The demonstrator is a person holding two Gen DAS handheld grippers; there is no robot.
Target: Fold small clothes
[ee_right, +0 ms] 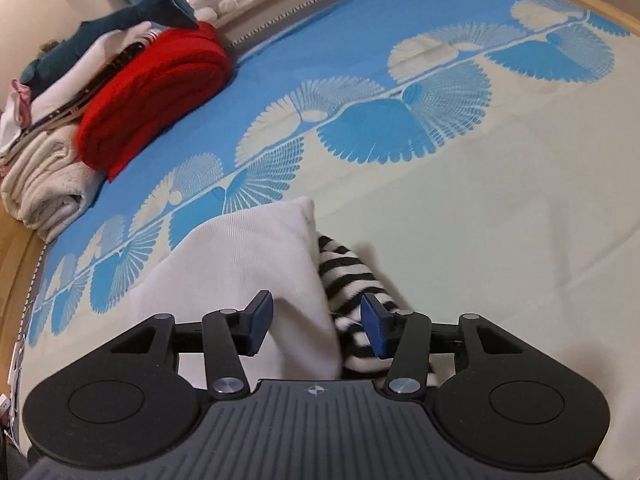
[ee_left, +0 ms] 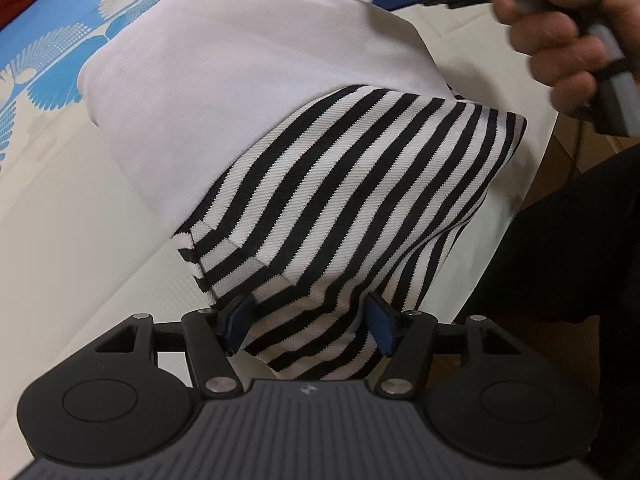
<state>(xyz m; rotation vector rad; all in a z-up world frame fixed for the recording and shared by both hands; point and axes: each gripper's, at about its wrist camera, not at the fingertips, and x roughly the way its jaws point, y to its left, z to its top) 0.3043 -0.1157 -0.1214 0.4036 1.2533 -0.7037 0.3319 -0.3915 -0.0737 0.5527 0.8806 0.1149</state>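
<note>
A small garment, part white [ee_left: 240,80] and part black-and-white striped [ee_left: 360,184], lies folded on the bed cover [ee_left: 80,240]. My left gripper [ee_left: 310,320] points steeply down at the near end of the striped part. Its jaws stand apart with striped cloth bunched between the blue pads [ee_left: 240,316], and I see no squeeze on it. My right gripper [ee_right: 316,326] hovers open over the other end, one pad above the white cloth [ee_right: 240,264] and the other above the striped cloth [ee_right: 352,276]. It also shows in a hand [ee_left: 560,40] at the top of the left wrist view.
A stack of folded clothes stands at the back left, with a red knit [ee_right: 152,92] and a cream piece [ee_right: 48,184]; a dark plush shark [ee_right: 132,12] lies on top. The bed's wooden edge [ee_right: 16,256] runs along the left. A person's dark clothing [ee_left: 580,280] is close on the right.
</note>
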